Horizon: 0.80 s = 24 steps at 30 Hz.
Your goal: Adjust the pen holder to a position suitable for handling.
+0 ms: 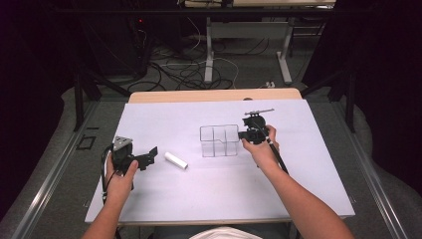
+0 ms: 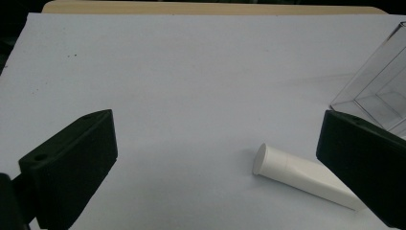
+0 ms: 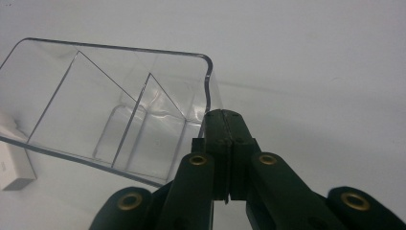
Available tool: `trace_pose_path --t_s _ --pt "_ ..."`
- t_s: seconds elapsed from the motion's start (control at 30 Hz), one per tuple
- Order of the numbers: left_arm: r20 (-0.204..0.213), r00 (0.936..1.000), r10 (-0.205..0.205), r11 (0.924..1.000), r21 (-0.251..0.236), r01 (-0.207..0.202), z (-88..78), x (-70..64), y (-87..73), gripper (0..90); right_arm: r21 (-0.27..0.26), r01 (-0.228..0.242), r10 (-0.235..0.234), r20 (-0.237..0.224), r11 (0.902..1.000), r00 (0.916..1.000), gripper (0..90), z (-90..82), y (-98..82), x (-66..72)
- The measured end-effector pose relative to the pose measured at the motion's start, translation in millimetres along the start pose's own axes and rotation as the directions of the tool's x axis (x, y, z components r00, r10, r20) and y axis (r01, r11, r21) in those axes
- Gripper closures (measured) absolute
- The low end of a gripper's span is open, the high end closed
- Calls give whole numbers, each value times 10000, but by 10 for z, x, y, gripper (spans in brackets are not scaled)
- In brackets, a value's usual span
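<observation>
A clear plastic container (image 1: 219,141) with inner dividers stands near the middle of the white sheet. My right gripper (image 1: 242,134) is at its right side. In the right gripper view the jaws (image 3: 223,117) are pressed together on the top edge of the container's (image 3: 119,110) right wall. A white tube (image 1: 176,160) lies on the sheet left of the container. My left gripper (image 1: 149,157) rests just left of the tube, pointing at it. In the left gripper view its jaws (image 2: 215,132) stand wide open, with the tube (image 2: 301,175) ahead near the right jaw, untouched.
The white sheet (image 1: 164,204) covers most of the table, and a strip of wooden tabletop (image 1: 214,95) shows at the far edge. Beyond the table, cables and table legs (image 1: 209,59) are on the floor. Bare sheet lies in front of and around both hands.
</observation>
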State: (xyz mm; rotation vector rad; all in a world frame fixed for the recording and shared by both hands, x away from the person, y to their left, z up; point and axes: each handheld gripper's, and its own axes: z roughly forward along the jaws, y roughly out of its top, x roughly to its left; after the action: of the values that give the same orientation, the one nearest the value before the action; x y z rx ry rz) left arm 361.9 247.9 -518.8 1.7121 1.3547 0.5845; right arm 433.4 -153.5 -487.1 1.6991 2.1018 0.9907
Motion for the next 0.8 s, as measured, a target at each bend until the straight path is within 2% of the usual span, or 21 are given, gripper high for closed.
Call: trace_pose_path --t_s 0.1,0.23,0.47,0.53,0.77,0.8 --pt "1 10000 1 10000 4 -1 1 1 0 1 35 -115 116 -93 9999 9999 900 3 1 -8" --pt "16 10000 -2 10000 4 2 -1 -3 1 1 -30 -19 19 -108 10000 9999 900 5 2 -19" --pt "-11 10000 -91 10000 -35 91 6 12 -4 1 -192 -178 171 -378 9997 9991 832 -45 12 -65" --pt "-12 10000 -93 10000 -20 93 8 18 -3 1 -326 6 -22 -502 9995 9987 817 -70 15 -76" --pt "19 9999 -128 9999 -44 128 7 10 7 1 -606 205 -254 -815 9980 9964 731 -148 21 -74" --pt "15 9999 -141 9999 -53 141 9 5 8 1 -704 382 -441 -842 9968 9955 716 -151 20 -74"
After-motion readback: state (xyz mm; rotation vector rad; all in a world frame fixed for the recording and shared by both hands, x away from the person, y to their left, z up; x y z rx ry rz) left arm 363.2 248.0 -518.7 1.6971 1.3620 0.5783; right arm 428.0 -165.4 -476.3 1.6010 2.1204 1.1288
